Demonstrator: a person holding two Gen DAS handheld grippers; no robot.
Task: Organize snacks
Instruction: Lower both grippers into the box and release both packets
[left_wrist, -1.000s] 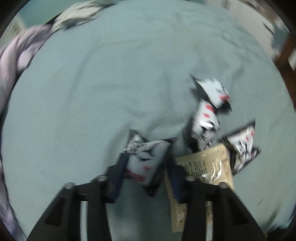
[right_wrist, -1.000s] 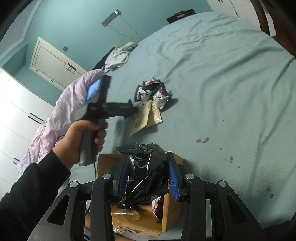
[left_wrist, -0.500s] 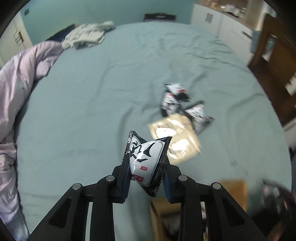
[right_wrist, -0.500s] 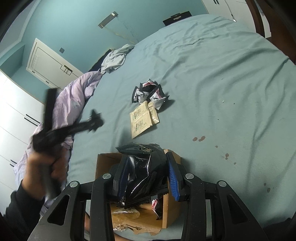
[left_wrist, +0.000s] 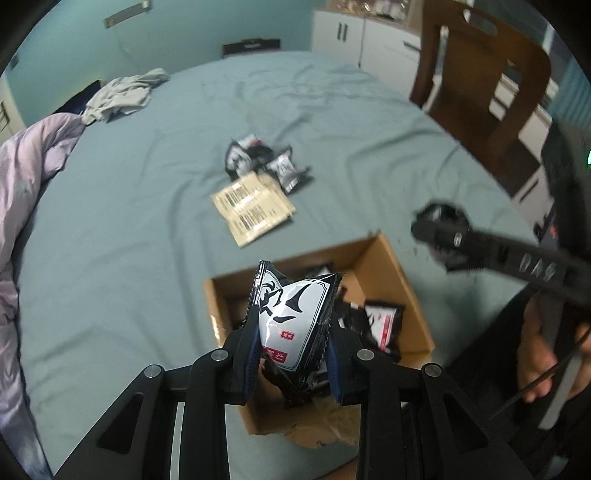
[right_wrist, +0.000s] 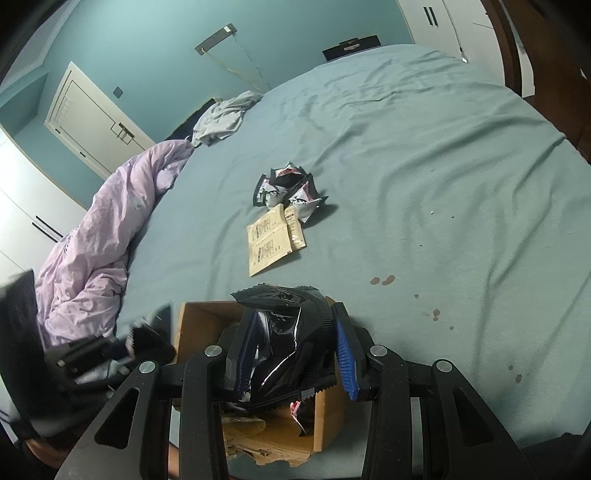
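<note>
I see my left gripper (left_wrist: 291, 354) clamped on a white-and-black snack packet (left_wrist: 293, 321), low centre of frame, above the open cardboard box (left_wrist: 402, 295) on the bed (left_wrist: 147, 221). My right gripper (right_wrist: 291, 354) pinches a crinkled glossy black packet (right_wrist: 284, 343) over that box, possibly a snack too; its print is unreadable

We see the box (right_wrist: 192, 321) on the bed (right_wrist: 424, 177) nearest us, with packets (left_wrist: 384, 325) lying in it. Beyond it lie two flat sachets (right_wrist: 271, 242) side by side, and just behind them a heap of snack packs (right_wrist: 288, 186). A quilt (right_wrist: 103, 229) lies along the bed's left edge, clothes (right_wrist: 221, 118) at its far end.
</note>
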